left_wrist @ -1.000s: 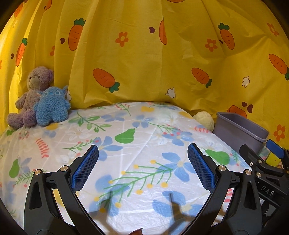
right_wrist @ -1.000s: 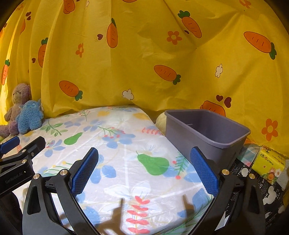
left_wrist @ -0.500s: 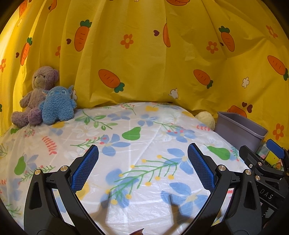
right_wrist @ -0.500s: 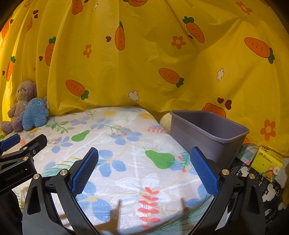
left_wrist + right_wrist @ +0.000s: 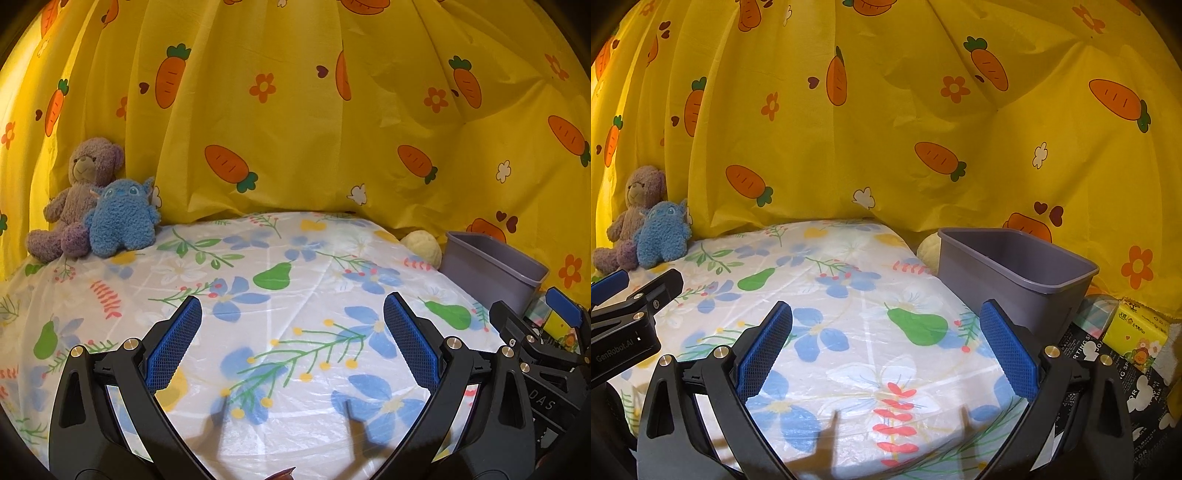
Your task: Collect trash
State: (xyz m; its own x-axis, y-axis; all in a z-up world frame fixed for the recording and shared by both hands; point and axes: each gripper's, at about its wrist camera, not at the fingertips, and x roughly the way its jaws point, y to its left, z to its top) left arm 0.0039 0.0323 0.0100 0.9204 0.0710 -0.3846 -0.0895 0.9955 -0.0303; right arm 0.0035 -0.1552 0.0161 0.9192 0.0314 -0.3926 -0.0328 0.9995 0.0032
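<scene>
Both claws hang spread and empty: the left gripper (image 5: 292, 325) and right gripper (image 5: 885, 325) hover low in frame over the floral tablecloth (image 5: 295, 266), probably to scan for trash. One grey bin (image 5: 1015, 266) waits at centre right, mouth up to receive it. One crumpled pale ball (image 5: 423, 245), possibly trash, sits just left of the bin. Two plush toys (image 5: 92, 206) lean at left.

Two plush toys (image 5: 92, 218) are parked at the table's (image 5: 295, 295) far left corner, touching each other, against the curtain (image 5: 295, 129) hung behind the table. A bin (image 5: 1015, 273) is set just off the table's right edge, with a round lump (image 5: 423, 246) tucked behind it and a tissue pack (image 5: 1137, 332) to its right.
</scene>
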